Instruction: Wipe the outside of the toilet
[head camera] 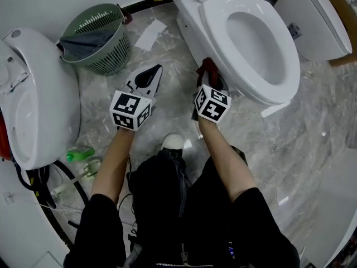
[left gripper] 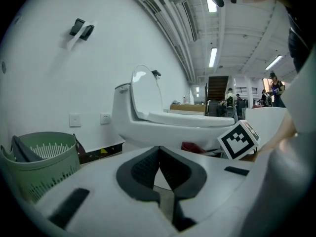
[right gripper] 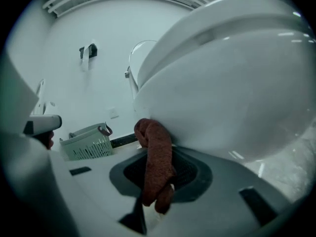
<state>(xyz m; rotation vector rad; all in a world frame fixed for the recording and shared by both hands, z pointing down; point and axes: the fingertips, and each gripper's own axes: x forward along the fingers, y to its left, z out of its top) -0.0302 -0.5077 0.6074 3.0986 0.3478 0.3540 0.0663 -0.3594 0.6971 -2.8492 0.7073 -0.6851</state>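
1. The toilet [head camera: 245,38] is stood on the grey marbled floor [head camera: 312,138], ahead and to the right of the person, with the seat down and the lid up.
2. The right gripper [right gripper: 158,177] is clenched on a red-brown cloth [right gripper: 155,152]. The cloth is pinched along its bunched middle. 1 end sticks out past the jaw tips and touches the low outer curve of the bowl.
3. The left gripper [left gripper: 159,169] is closed with its jaw tips meeting and nothing between them. It is held over the floor, apart from the toilet and near a green basket [head camera: 97,38].
4. The cloth is judged soft, limp and light. It would be squashed flat under pressure, so a firm mid-fold pinch suits it, with enough left free to drag over the surface.
5. The toilet is judged hard, glazed and slick. It is fixed and heavy, so it is only to be rubbed, not gripped. The cloth could slide easily on the gloss.
6. No brand, label or legible writing is found on the toilet, cloth or basket. Only black square markers are seen on the 2 gripper cubes.
7. A 2nd white toilet [head camera: 33,94] is seen at the left edge.
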